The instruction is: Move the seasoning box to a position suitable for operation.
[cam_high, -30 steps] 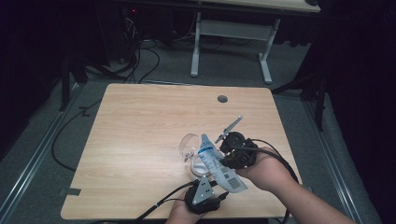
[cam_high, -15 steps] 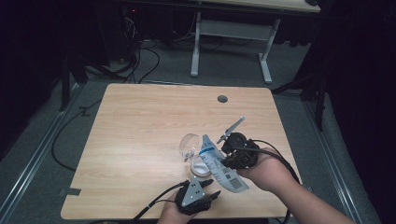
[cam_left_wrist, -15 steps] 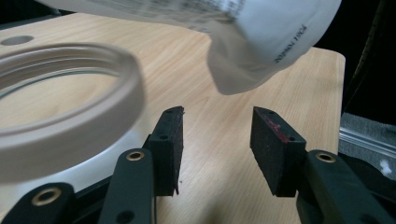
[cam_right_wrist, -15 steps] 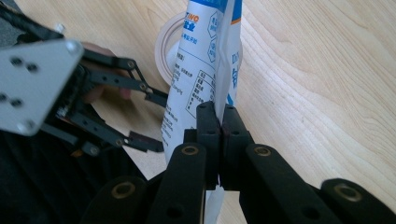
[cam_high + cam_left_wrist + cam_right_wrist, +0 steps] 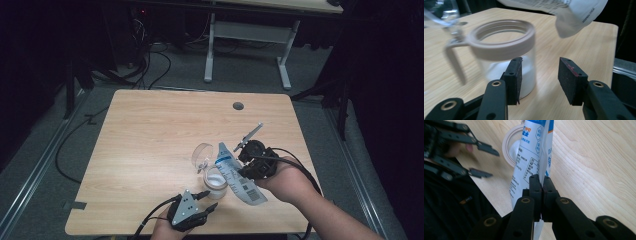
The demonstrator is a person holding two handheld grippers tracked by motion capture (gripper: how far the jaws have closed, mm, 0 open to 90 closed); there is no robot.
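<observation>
A clear jar with a beige rim holds white powder; its hinged clear lid stands open behind it. My right gripper is shut on a white and blue printed bag, held tilted over the jar. In the right gripper view the jaws pinch the bag above the jar rim. My left gripper is open near the front edge, just left of the jar. In the left gripper view the gripper has nothing between its pads; the jar stands behind the left pad.
The wooden table has a round cable hole at the back. Another desk's white frame stands beyond, with cables on the grey floor. A person's sleeve shows beside the table edge.
My left gripper has slid left along the front edge, away from the jar. The right gripper and the bag have stayed put.
</observation>
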